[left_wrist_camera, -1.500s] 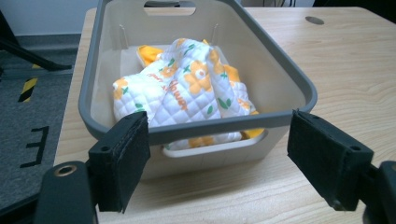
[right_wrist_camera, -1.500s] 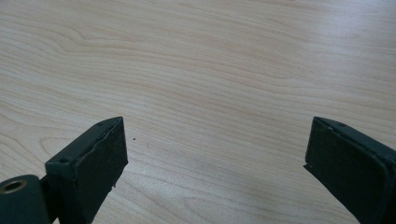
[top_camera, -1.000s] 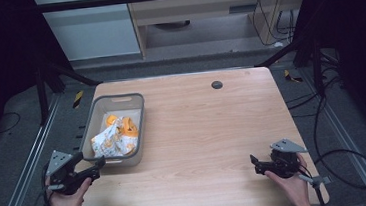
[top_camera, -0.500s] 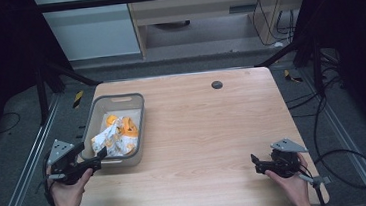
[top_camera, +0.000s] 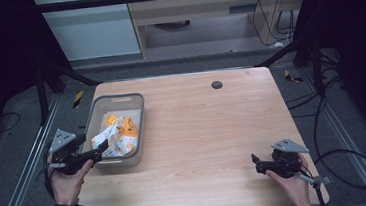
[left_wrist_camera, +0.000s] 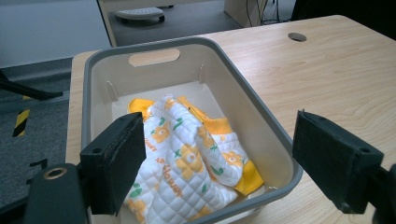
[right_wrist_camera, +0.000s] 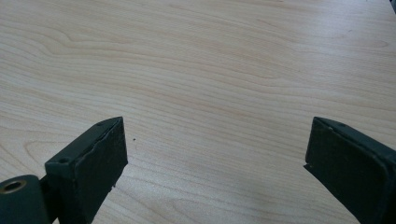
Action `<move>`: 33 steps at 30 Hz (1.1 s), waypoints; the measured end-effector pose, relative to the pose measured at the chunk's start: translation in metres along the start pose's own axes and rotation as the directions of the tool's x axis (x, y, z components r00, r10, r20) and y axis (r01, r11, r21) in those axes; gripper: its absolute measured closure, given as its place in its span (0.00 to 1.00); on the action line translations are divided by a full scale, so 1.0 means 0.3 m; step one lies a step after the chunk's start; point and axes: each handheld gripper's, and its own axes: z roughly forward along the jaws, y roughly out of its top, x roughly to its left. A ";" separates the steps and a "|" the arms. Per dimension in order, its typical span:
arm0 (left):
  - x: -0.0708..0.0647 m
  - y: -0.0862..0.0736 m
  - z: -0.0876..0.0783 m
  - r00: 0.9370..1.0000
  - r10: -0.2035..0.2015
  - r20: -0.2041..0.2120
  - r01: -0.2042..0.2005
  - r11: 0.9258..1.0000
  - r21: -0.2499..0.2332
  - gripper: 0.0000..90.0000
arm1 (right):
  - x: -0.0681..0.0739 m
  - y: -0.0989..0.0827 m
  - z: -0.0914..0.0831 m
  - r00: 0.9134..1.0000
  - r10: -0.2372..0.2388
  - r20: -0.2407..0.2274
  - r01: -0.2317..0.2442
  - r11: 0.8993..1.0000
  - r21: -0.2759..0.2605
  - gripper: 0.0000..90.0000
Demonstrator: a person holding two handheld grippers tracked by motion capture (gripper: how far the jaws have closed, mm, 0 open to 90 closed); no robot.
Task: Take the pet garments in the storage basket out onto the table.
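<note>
Watching from the high view, I see my left gripper [top_camera: 100,149] at the near left corner of the wooden table [top_camera: 213,130], its tips at the near end of the grey bin [top_camera: 140,118]. Fingers released: in the left gripper view the jaws stand wide apart, nothing between the pads [left_wrist_camera: 119,163], and they frame the bin from just outside its near rim.

Inside the bin [left_wrist_camera: 261,135], ahead of and between my left fingers, lies a crumpled quilted cloth [left_wrist_camera: 187,163], white with orange flowers and green leaves, with a plain orange edge. It rests toward the near half of the bin floor. The high view shows the same cloth [top_camera: 116,136] just beyond the fingertips.

My right gripper [top_camera: 254,163] sits well apart, at the near right of the table, held low in my right hand [top_camera: 291,186]. Fingers released here too: the right gripper view shows both pads [right_wrist_camera: 95,161] spread wide over bare wood grain [right_wrist_camera: 210,84].

A small dark grommet hole [top_camera: 216,85] sits at the table's far side.
</note>
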 end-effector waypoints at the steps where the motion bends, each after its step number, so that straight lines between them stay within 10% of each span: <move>1: 0.001 0.003 0.005 1.000 0.002 0.001 -0.002 1.000 0.008 0.19 | 0.000 0.000 0.000 1.000 0.000 0.000 0.000 1.000 0.000 0.06; 16: 0.058 0.057 0.051 1.000 0.007 0.012 -0.008 0.992 0.124 0.19 | 0.000 0.000 0.002 1.000 0.000 -0.009 0.000 1.000 0.008 0.06; 33: 0.070 0.138 0.128 0.997 0.080 0.016 -0.082 0.958 0.276 0.19 | -0.003 0.000 0.004 1.000 0.010 -0.015 -0.009 1.000 0.010 0.05</move>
